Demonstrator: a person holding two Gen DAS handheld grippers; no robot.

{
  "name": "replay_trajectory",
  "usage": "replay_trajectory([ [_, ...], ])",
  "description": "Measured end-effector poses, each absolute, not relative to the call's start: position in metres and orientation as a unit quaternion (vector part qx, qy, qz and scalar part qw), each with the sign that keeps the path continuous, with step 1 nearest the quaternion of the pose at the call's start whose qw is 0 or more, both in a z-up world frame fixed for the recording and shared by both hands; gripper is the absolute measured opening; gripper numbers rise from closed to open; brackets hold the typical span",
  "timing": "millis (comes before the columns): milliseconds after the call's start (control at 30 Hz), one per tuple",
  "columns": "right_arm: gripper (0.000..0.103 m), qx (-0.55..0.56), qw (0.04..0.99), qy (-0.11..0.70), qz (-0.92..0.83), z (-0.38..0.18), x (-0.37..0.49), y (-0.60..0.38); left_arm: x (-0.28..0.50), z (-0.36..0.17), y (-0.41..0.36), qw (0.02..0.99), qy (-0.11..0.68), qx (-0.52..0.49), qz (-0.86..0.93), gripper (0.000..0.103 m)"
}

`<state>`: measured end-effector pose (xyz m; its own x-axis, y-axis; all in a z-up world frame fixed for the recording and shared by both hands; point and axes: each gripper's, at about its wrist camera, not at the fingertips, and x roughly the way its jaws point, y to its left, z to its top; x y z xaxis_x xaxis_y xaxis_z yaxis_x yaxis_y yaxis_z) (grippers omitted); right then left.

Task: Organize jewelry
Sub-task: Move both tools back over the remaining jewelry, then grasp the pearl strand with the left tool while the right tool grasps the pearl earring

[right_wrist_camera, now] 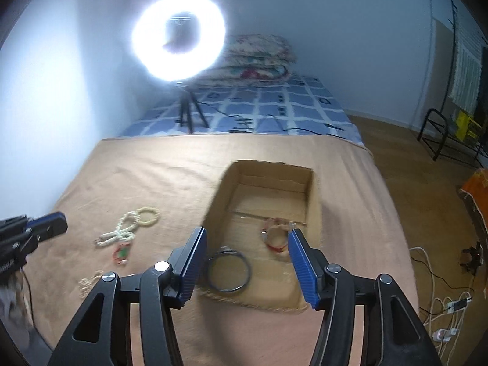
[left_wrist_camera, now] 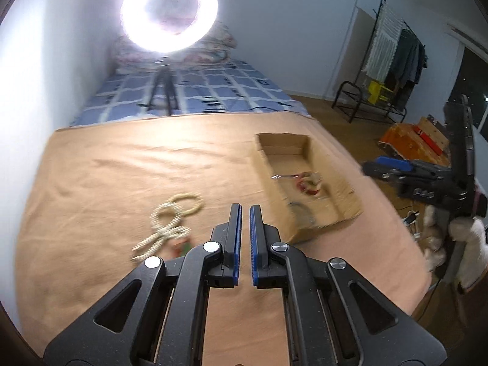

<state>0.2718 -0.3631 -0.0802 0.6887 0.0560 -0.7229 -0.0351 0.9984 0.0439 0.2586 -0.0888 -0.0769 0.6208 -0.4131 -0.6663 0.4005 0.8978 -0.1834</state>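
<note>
An open cardboard box (left_wrist_camera: 308, 152) (right_wrist_camera: 314, 201) lies on the tan blanket. It holds a dark bangle (right_wrist_camera: 228, 271) and a red and silver bracelet (right_wrist_camera: 276, 235) (left_wrist_camera: 309, 184). Cream bead necklaces (left_wrist_camera: 170, 222) (right_wrist_camera: 128, 225) lie left of the box, with a small red and green piece (right_wrist_camera: 121, 253) and a pale chain (right_wrist_camera: 88, 283) nearer. My left gripper (left_wrist_camera: 245, 210) is shut and empty, above the blanket between necklaces and box. My right gripper (right_wrist_camera: 247, 238) is open and empty, over the box's near end.
A lit ring light on a tripod (left_wrist_camera: 163, 91) (right_wrist_camera: 186, 113) stands on the blue checked bedding behind the blanket. The bed's right edge drops to a wooden floor (right_wrist_camera: 421, 213) with cables (right_wrist_camera: 442, 305), a clothes rack (left_wrist_camera: 393, 61) and clutter.
</note>
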Motion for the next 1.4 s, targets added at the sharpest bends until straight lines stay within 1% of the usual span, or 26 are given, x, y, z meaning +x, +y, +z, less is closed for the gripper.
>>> replay_trajectory([
  [167, 0.058, 0.017, 0.918, 0.391, 0.068, -0.081, 0.251, -0.333, 0.243, -0.1, -0.027, 0.898, 0.398, -0.015, -0.189, 0.002],
  [367, 0.058, -0.002, 0.906, 0.407, 0.112, -0.101, 0.24, -0.293, 0.229, -0.144, 0.034, 0.881, 0.444, -0.053, -0.157, 0.002],
  [567, 0.058, -0.015, 0.889, 0.435, 0.14, -0.132, 0.24, -0.257, 0.219, -0.181, 0.056, 0.858, 0.48, -0.091, -0.157, 0.003],
  [600, 0.058, -0.018, 0.887, 0.439, 0.143, -0.136, 0.24, -0.251, 0.217, -0.186, 0.055, 0.855, 0.485, -0.094, -0.16, 0.006],
  [633, 0.058, -0.021, 0.885, 0.442, 0.145, -0.141, 0.239, -0.245, 0.217, -0.19, 0.052, 0.851, 0.49, -0.097, -0.163, 0.02],
  [667, 0.058, -0.026, 0.882, 0.446, 0.149, -0.148, 0.24, -0.238, 0.217, -0.195, 0.049, 0.848, 0.493, -0.1, -0.167, 0.029],
  [700, 0.058, -0.033, 0.88, 0.45, 0.151, -0.153, 0.242, -0.233, 0.217, -0.197, 0.048, 0.847, 0.493, -0.102, -0.17, 0.045],
  [733, 0.058, -0.041, 0.878, 0.453, 0.151, -0.158, 0.242, -0.227, 0.216, -0.201, 0.045, 0.845, 0.494, -0.103, -0.175, 0.049],
  [933, 0.059, -0.072, 0.866, 0.47, 0.154, -0.185, 0.246, -0.206, 0.222, -0.22, 0.024, 0.837, 0.512, -0.076, -0.177, 0.049],
  [967, 0.063, -0.074, 0.864, 0.474, 0.156, -0.19, 0.248, -0.203, 0.224, -0.224, 0.018, 0.837, 0.515, -0.065, -0.173, 0.049],
  [1000, 0.07, -0.075, 0.862, 0.476, 0.158, -0.194, 0.249, -0.201, 0.226, -0.228, 0.014, 0.837, 0.518, -0.055, -0.168, 0.049],
  [1033, 0.073, -0.077, 0.861, 0.477, 0.159, -0.197, 0.251, -0.199, 0.229, -0.231, 0.01, 0.837, 0.521, -0.046, -0.163, 0.049],
  [1167, 0.074, -0.087, 0.855, 0.484, 0.165, -0.209, 0.257, -0.191, 0.236, -0.246, -0.003, 0.834, 0.533, -0.01, -0.143, 0.05],
  [1200, 0.074, -0.086, 0.853, 0.488, 0.166, -0.213, 0.26, -0.189, 0.235, -0.249, -0.007, 0.834, 0.534, -0.001, -0.138, 0.052],
  [1233, 0.074, -0.085, 0.851, 0.491, 0.166, -0.216, 0.262, -0.188, 0.234, -0.251, -0.01, 0.836, 0.531, 0.006, -0.138, 0.059],
  [1300, 0.074, -0.08, 0.848, 0.497, 0.164, -0.223, 0.268, -0.187, 0.233, -0.251, -0.016, 0.84, 0.525, 0.021, -0.136, 0.067],
  [1400, 0.074, -0.069, 0.844, 0.506, 0.163, -0.233, 0.277, -0.185, 0.235, -0.255, -0.026, 0.846, 0.517, 0.05, -0.122, 0.069],
])
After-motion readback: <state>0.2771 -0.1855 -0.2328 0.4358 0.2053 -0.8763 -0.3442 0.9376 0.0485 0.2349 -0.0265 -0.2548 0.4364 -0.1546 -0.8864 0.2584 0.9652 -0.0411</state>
